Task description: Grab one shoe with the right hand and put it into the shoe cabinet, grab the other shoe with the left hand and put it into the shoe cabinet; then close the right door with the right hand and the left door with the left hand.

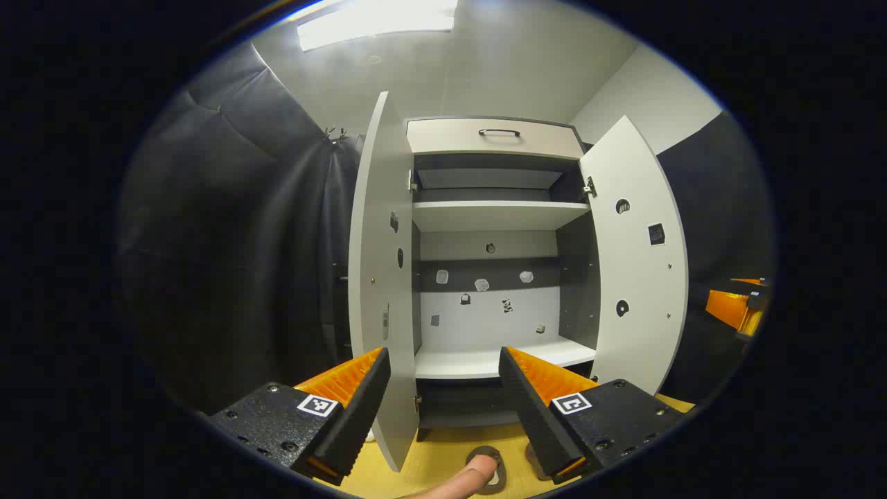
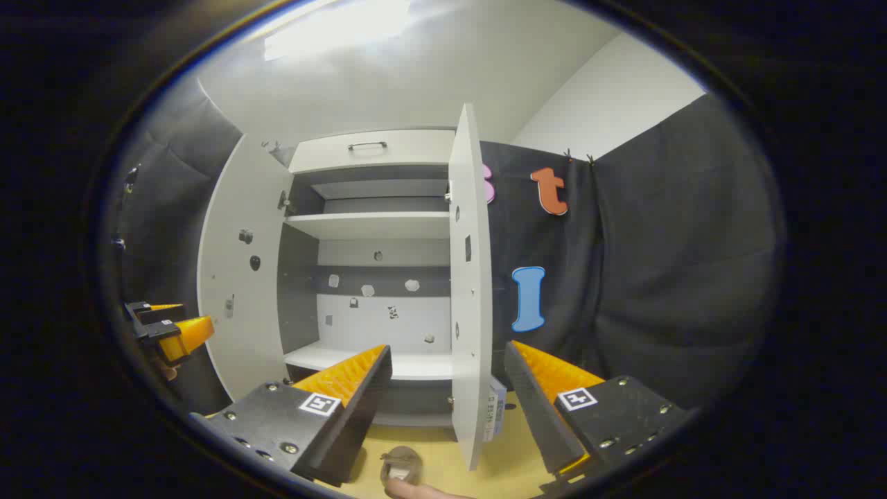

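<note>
The white shoe cabinet [image 1: 495, 138] stands ahead with both doors swung open: the left door [image 1: 378, 277] and the right door [image 1: 637, 263]. My left gripper [image 1: 443, 360] hovers open in front of its lower shelf [image 1: 499, 360], holding nothing. A brownish shoe [image 1: 488, 471] lies on the yellow floor just below, and part of a second shoe [image 1: 533, 461] lies beside it. My right gripper [image 2: 447, 353] is open and bare, astride the edge of the right door [image 2: 471, 277], with one shoe [image 2: 400, 463] on the floor beneath it.
A person's finger [image 1: 457, 485] reaches toward the shoe. Black cloth walls stand on both sides of the cabinet. The top drawer [image 1: 495, 135] is closed. The right gripper [image 1: 738, 308] shows at the far right, the left gripper [image 2: 170, 333] at the far left.
</note>
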Available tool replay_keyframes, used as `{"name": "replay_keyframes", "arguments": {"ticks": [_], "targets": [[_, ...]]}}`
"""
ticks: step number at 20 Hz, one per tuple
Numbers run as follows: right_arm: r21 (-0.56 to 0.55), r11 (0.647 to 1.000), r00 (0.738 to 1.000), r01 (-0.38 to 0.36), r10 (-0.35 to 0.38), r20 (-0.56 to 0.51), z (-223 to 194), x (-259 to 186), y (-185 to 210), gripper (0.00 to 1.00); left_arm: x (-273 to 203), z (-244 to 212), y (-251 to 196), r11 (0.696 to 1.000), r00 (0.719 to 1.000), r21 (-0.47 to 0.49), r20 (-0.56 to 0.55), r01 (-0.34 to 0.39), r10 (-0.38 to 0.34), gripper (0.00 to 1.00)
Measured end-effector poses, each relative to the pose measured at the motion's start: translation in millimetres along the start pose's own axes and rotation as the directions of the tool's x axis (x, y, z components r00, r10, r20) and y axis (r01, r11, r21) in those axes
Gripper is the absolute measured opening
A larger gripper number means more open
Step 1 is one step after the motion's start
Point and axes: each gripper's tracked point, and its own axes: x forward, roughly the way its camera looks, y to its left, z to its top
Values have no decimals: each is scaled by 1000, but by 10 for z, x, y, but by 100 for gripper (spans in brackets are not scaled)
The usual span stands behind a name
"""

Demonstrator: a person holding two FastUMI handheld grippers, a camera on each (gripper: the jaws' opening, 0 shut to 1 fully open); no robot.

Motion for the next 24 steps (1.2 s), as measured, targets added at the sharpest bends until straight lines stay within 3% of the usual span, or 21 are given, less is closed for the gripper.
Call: {"name": "replay_keyframes", "arguments": {"ticks": [10,15,20,24], "targets": [[-15,1000,999,-26,26,-27,-195,73,221,98,-40,-20,-79,1000,999,7,20,25,-25,96],[25,999,999,-33,33,-30,-289,173,293,98,-40,-182,6,999,1000,-45,13,13,-13,96],[39,997,991,-63,67,-112,-718,257,441,98,-117,-262,196,998,997,-56,68,-32,36,96],[65,992,977,-111,121,-175,-1196,316,659,98,-254,-412,91,998,999,-56,46,15,-12,96]]}}
